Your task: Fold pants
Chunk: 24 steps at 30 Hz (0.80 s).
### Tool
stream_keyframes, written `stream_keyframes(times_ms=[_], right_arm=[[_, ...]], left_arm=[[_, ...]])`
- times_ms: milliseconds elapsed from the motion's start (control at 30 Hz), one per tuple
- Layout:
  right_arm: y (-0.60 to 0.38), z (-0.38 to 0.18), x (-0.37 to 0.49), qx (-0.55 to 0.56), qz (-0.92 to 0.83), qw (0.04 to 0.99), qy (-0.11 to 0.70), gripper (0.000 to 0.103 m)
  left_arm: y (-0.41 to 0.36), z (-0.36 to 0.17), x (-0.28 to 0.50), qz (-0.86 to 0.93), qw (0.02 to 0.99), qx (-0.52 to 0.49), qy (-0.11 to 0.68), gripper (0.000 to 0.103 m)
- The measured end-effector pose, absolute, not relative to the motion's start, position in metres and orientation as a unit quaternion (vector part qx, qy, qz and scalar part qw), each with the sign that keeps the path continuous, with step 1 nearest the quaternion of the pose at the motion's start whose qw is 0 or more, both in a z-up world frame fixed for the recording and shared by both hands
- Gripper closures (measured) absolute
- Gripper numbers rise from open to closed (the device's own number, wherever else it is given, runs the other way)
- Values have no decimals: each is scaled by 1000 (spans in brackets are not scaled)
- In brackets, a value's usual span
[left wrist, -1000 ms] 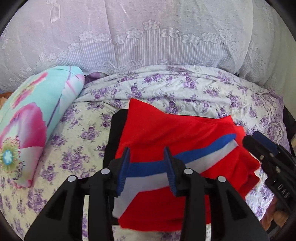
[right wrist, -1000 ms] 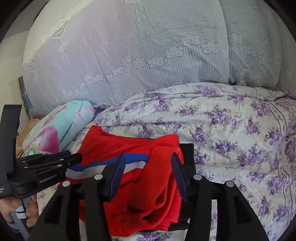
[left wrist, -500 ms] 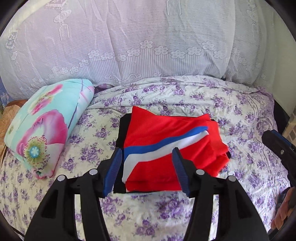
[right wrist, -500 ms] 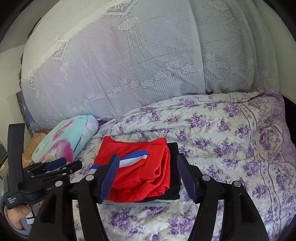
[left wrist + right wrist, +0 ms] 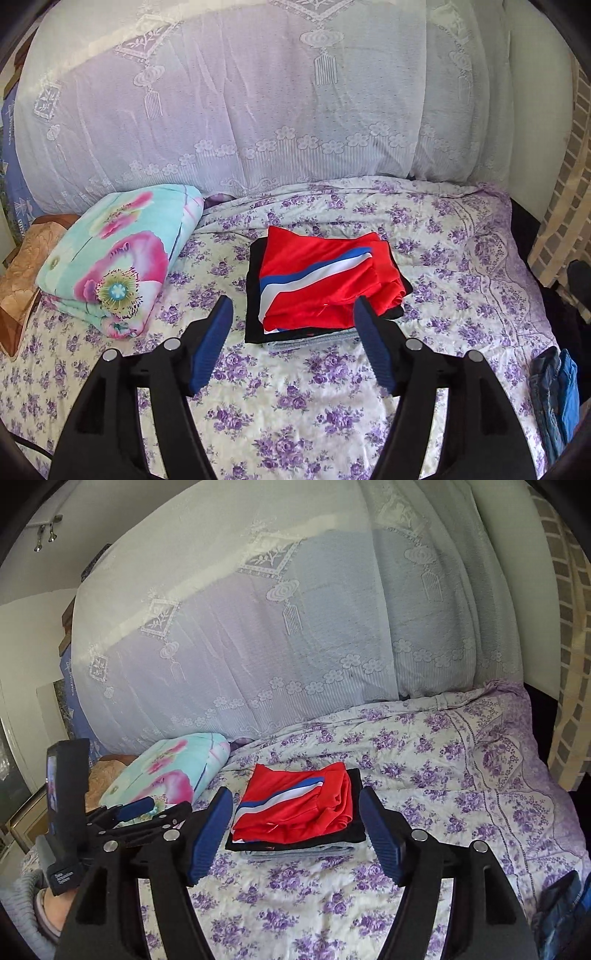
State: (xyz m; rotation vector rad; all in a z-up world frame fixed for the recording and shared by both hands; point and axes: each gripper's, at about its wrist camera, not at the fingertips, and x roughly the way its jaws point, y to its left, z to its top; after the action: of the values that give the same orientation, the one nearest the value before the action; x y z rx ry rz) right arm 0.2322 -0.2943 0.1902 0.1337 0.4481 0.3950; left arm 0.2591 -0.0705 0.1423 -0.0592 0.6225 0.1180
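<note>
Folded red pants (image 5: pixel 325 284) lie on top of a small pile of clothes (image 5: pixel 303 338) in the middle of the bed (image 5: pixel 461 266), right of a flowered pillow (image 5: pixel 118 254). The left claw (image 5: pixel 291 343) and right claw (image 5: pixel 295 834) hang near, wide apart and empty (the fold looks done). More blue clothes (image 5: pixel 556 398) wait at the right edge.

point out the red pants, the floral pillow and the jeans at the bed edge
red pants (image 5: pixel 317 291): left wrist view, red top panel.
floral pillow (image 5: pixel 122 251): left wrist view, pink flower print.
jeans (image 5: pixel 550 398): left wrist view, denim fold.
</note>
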Motion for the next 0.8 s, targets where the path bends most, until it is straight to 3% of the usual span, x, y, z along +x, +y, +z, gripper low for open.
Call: stream_keyframes(times_ms=[433,800], right_arm=[[-322,268,59,14,149,967,207,19],[-331,265,58,49,174,962,202,17]], left_arm=[[-96,173,150,-2,962,-19,272,34],[-88,201,115,52,964,-33,259,27]])
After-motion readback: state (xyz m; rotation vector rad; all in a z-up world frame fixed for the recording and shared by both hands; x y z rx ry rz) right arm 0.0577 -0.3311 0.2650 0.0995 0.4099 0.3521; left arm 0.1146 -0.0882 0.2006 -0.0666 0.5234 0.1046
